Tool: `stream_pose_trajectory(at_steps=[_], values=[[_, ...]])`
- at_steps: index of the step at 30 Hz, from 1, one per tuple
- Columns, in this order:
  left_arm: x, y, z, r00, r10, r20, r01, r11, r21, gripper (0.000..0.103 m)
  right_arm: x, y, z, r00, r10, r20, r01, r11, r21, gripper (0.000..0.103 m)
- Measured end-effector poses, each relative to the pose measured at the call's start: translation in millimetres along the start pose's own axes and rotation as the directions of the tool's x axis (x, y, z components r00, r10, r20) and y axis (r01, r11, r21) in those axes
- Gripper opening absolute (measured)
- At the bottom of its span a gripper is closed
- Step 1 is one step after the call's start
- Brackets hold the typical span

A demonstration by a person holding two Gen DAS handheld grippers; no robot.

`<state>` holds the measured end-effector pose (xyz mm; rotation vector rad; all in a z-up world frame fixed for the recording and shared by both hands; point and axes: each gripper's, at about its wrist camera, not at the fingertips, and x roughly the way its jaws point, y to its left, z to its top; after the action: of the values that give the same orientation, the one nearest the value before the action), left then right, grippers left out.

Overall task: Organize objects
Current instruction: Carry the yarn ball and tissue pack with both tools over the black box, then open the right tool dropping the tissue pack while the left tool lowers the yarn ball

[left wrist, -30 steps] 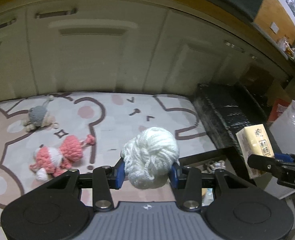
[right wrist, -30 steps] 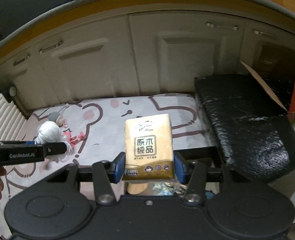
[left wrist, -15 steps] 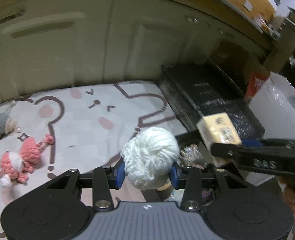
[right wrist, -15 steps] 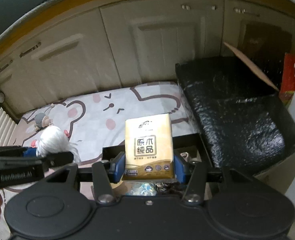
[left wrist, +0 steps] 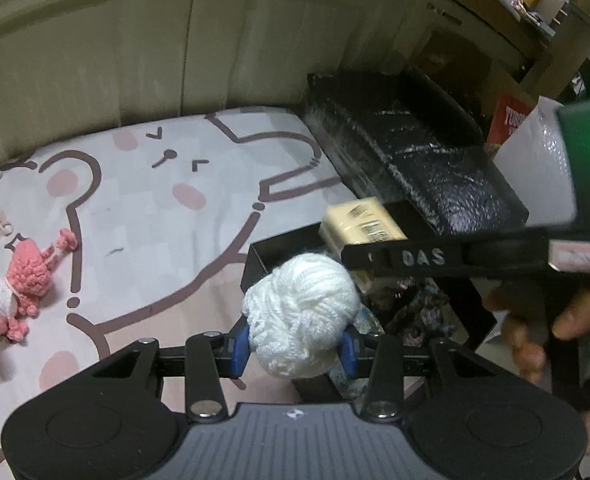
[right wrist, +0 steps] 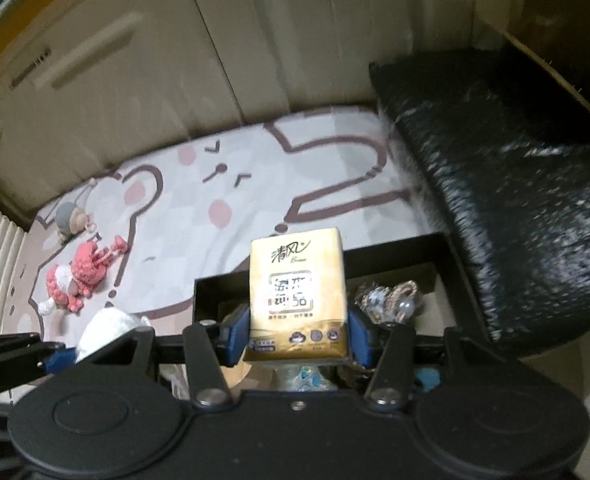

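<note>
My left gripper (left wrist: 295, 344) is shut on a white yarn ball (left wrist: 300, 312) and holds it over the left edge of an open black box (left wrist: 255, 264). My right gripper (right wrist: 298, 336) is shut on a yellow tissue pack (right wrist: 298, 292) above the same black box (right wrist: 447, 252), which holds several trinkets (right wrist: 387, 296). The right gripper and its tissue pack (left wrist: 359, 224) cross the left wrist view. The yarn ball (right wrist: 107, 324) shows at lower left in the right wrist view.
A pink crochet toy (left wrist: 19, 284) and a grey crochet toy (right wrist: 71, 216) lie on the bear-print mat (left wrist: 155, 208). A black wrapped block (left wrist: 407, 160) sits to the right of the box. Cream cabinet doors (left wrist: 135, 40) stand behind.
Both grippers moved right and down toward the black box, carrying their objects. The box now lies directly under both. The right gripper now crosses close in front of the left camera.
</note>
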<state>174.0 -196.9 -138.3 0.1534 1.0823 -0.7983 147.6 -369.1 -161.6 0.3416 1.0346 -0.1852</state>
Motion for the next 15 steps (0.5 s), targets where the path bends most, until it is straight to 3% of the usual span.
stream_pose_trajectory(at_steps=[4,15], values=[[1.8,-7.7,1.0,0.999,-0.043,-0.006,0.043,0.999,0.014,0.044,-1.8,-7.0,2.4,0.999,-0.037,0.024,0.036,0.998,0.044,0.076],[25.3,-50.8,-5.8,0.987,-0.136,-0.087,0.142,0.988,0.068,0.044,-18.1,-33.7,-2.3,0.998,-0.043,0.041,0.039,0.993,0.107,0.074]])
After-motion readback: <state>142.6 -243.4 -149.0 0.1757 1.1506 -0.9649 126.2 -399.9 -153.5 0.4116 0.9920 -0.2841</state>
